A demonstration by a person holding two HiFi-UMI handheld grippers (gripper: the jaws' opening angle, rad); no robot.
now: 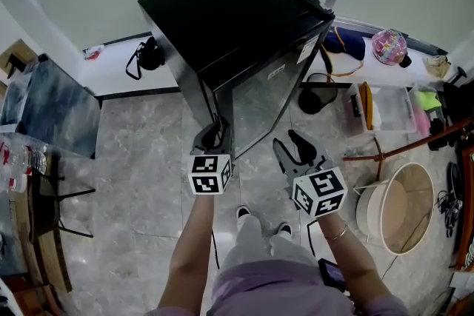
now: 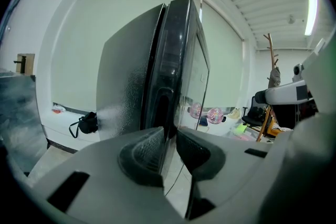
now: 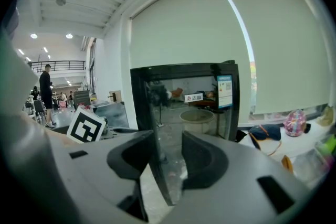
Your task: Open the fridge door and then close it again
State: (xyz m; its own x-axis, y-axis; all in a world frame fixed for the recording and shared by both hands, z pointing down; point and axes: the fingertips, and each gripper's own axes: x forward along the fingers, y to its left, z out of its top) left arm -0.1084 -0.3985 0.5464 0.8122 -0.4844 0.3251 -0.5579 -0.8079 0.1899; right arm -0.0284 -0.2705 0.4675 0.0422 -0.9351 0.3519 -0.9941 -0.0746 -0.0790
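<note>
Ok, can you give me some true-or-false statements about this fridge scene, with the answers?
The fridge is black. True.
The left gripper has its jaws closed on the edge of the fridge door. True.
The right gripper holds a pink ball. False: its jaws stand apart and empty; the pink ball sits by the wall.
The round tub stands on the person's left. False: the round tub is on their right.
A black bag lies beside the fridge. True.
</note>
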